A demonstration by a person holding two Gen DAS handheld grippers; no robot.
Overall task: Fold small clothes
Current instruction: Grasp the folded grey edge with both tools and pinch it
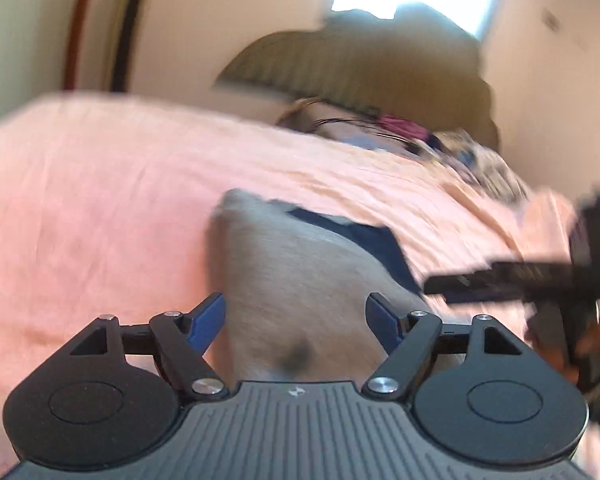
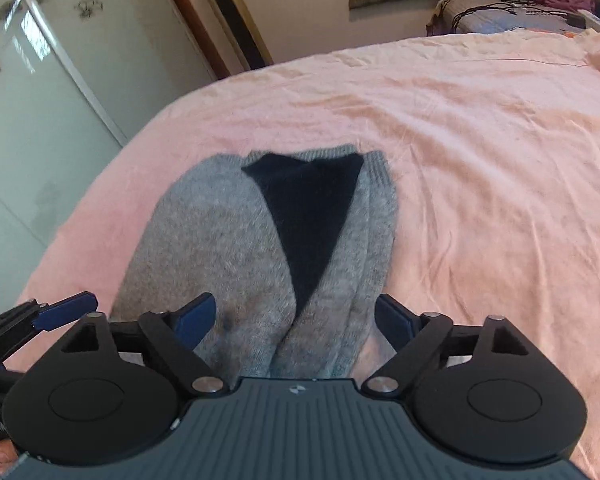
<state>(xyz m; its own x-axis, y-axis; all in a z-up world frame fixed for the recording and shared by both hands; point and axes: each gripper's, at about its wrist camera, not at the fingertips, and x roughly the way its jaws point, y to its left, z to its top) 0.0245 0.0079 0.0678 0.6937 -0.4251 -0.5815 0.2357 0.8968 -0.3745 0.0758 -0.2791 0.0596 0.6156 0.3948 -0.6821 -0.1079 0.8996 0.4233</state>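
While both tools hang spread and empty, left tool (image 1: 296,320) and right tool (image 2: 296,320), over the grey socks (image 2: 260,248) on the bed (image 2: 480,160): pinch near ends, fold evenly toward the cuffs.

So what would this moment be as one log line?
left gripper open | right gripper open | grey garment flat on pink sheet | nothing gripped

Grey knit garment (image 2: 236,248) lies flat on pink bedsheet (image 2: 480,152), directly ahead of the right gripper (image 2: 296,320). Dark navy panel (image 2: 308,216) exposed centrally. Ribbed hem at far end. Small dark spot near left finger.
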